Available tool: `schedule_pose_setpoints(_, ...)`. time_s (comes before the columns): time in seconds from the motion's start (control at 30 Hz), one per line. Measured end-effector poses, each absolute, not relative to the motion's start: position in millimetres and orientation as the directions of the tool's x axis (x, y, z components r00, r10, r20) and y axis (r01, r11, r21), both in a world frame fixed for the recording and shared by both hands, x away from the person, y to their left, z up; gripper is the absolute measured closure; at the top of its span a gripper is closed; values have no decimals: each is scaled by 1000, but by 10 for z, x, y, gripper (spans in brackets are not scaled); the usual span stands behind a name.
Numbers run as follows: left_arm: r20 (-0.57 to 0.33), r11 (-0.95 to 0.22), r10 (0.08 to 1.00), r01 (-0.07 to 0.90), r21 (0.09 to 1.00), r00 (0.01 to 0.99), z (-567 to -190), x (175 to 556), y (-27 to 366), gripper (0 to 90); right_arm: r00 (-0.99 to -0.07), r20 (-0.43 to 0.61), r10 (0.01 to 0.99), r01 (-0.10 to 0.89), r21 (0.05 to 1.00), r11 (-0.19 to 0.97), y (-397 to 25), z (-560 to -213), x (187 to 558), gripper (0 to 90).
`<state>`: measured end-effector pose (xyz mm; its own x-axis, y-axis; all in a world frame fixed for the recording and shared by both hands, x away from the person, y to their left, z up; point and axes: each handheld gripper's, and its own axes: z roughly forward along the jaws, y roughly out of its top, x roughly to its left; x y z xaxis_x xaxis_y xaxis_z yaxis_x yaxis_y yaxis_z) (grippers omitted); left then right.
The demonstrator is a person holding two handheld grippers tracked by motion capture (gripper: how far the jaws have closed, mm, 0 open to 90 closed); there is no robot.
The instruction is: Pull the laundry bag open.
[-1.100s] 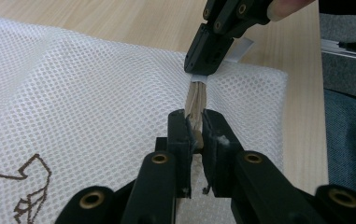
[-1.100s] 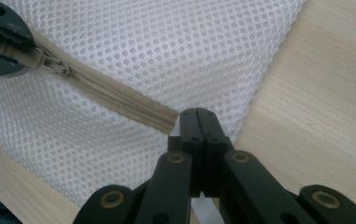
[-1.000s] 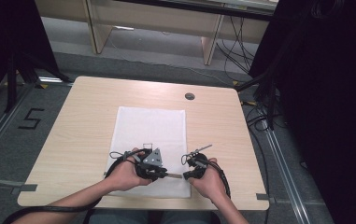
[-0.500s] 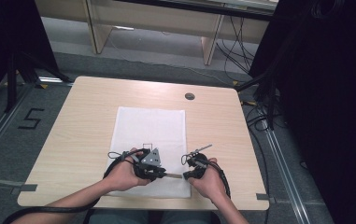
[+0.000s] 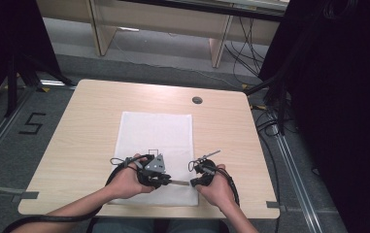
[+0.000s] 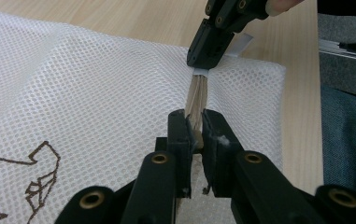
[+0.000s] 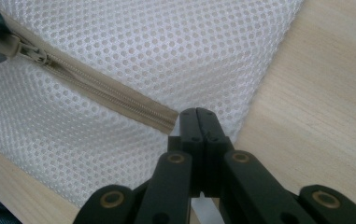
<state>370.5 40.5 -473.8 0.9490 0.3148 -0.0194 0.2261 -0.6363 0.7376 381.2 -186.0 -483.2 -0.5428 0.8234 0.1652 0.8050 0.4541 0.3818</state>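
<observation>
At the near edge of the pale wooden bench, we have the white mesh laundry bag pinned: left claw pinching its beige zipper, right claw clamping the end tab; unzipping looks barely begun.

The light wooden table stands on a grey floor, with a round dark grommet set into the top near its far edge, toward the right corner. A black number 5 is marked on the floor off the table's left edge, and grey tape strips lie at the two near corners. Beyond the far edge stands wooden furniture, while black cables trail over the floor off the right edge.
</observation>
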Motion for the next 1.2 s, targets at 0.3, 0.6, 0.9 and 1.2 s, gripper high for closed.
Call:
schedule_pose_setpoints(0.3, -20, -638, 316, 227, 736, 949, -4728, 3701, 411, 817, -546, 160, 822, 802, 382, 458, -1857, -4833, 3810, 900)
schedule_pose_setpoints(0.6, -28, -630, 326, 239, 738, 945, -4720, 3696, 487, 817, -546, 157, 823, 802, 380, 460, -1852, -4831, 3810, 900)
schedule_pose_setpoints(0.9, -32, -631, 324, 241, 737, 946, -4725, 3698, 490, 817, -547, 159, 822, 802, 382, 459, -1856, -4832, 3810, 900)
schedule_pose_setpoints(1.2, -32, -633, 324, 241, 736, 946, -4721, 3696, 519, 817, -550, 156, 821, 799, 384, 462, -1853, -4829, 3808, 900)
